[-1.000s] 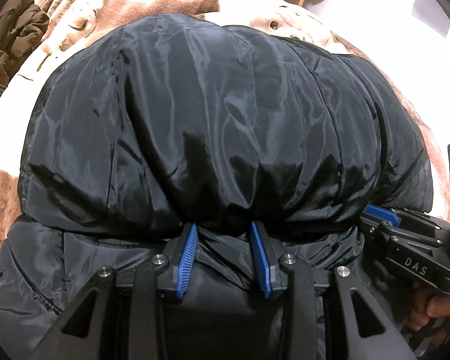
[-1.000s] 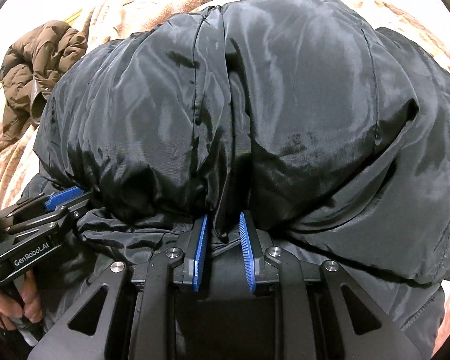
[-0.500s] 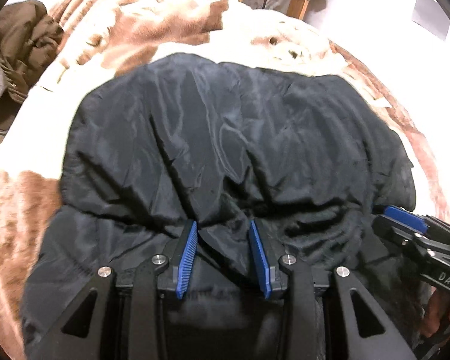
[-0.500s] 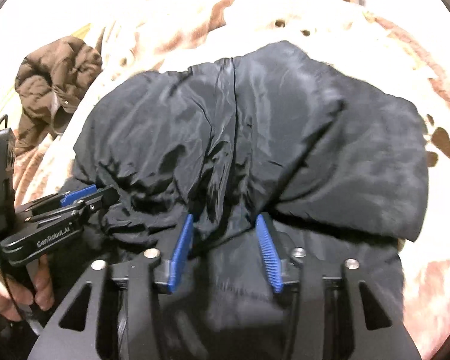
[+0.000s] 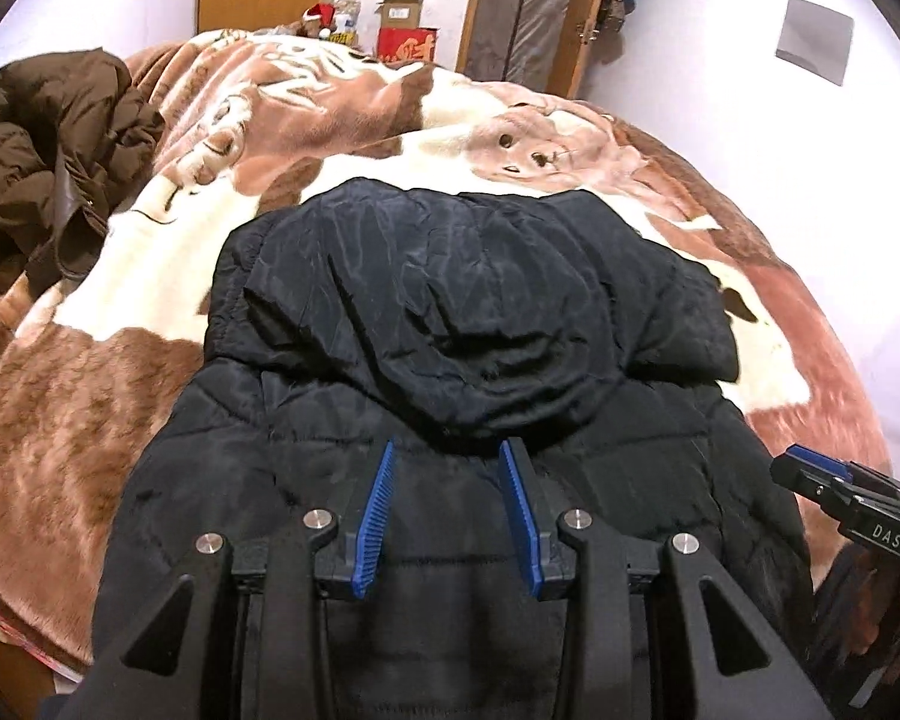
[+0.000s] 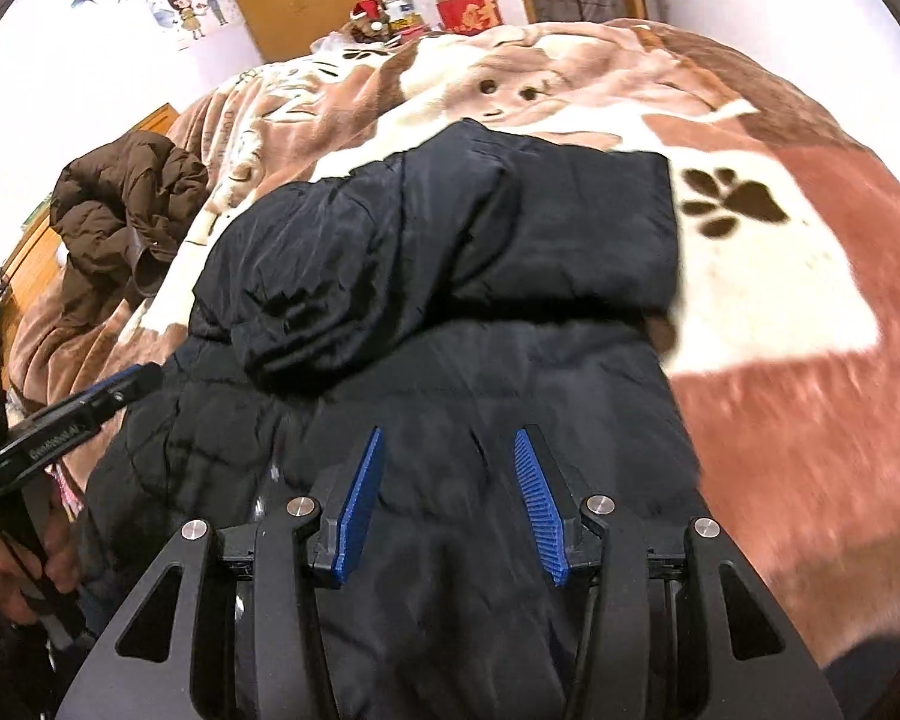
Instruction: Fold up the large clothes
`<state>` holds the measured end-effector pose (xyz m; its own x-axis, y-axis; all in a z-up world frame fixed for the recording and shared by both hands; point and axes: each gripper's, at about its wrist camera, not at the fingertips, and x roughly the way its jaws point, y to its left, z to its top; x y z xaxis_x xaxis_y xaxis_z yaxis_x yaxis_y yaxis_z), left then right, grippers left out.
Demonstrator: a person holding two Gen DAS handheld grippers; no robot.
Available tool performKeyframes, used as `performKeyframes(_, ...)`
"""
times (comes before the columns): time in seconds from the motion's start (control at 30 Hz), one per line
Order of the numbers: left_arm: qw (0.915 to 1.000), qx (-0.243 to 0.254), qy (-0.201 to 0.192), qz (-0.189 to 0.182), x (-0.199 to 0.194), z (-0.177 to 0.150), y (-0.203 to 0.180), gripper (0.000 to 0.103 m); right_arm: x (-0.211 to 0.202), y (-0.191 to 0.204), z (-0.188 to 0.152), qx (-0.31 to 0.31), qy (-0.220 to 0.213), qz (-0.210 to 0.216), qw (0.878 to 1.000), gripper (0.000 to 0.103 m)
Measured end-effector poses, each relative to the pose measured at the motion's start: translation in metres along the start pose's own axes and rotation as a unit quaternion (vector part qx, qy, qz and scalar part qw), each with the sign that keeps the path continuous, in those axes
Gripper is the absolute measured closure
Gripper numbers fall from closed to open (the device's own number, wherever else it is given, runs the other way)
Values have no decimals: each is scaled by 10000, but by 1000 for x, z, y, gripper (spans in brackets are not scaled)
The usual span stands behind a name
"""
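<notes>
A large black puffer jacket (image 5: 468, 324) lies on the bed, its far part folded back over the near part; it also shows in the right wrist view (image 6: 450, 252). My left gripper (image 5: 448, 450) is open and empty, raised just above the edge of the folded layer. My right gripper (image 6: 448, 441) is open and empty above the near part of the jacket. Each gripper shows at the edge of the other's view, the right one (image 5: 822, 474) and the left one (image 6: 114, 387).
A brown and white plush blanket (image 5: 120, 390) covers the bed. A crumpled brown jacket (image 5: 42, 150) lies at the left, also in the right wrist view (image 6: 126, 204). Boxes (image 5: 405, 30) and a wardrobe stand at the far wall.
Both grippers let go of the jacket's folded layer, opened wider, and drew back and up. The puffed layer settled flat onto the rest of the jacket.
</notes>
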<state>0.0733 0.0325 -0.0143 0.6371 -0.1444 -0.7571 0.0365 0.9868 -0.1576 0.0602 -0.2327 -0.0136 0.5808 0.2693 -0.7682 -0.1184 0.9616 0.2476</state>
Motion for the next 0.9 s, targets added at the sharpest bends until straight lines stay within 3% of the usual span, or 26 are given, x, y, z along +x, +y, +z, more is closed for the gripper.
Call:
performKeyframes(0.33,9993,251,-159,232,-34,-26,-12,65,-27,-17,-32,181,-121,-159,9996,57)
performKeyframes(0.67,9984,226,-139,509,-44,-46,3,65,-32,-41,-46,474,-36,-241,9986,55)
performKeyframes(0.8,9979,72,-87,645,-43,-49,21,65,-31,-55,-49,640,9,-351,9973,45)
performKeyframes(0.9,9970,-39,-78,770,-43,-50,39,51,-30,-68,-51,788,56,-437,9959,45)
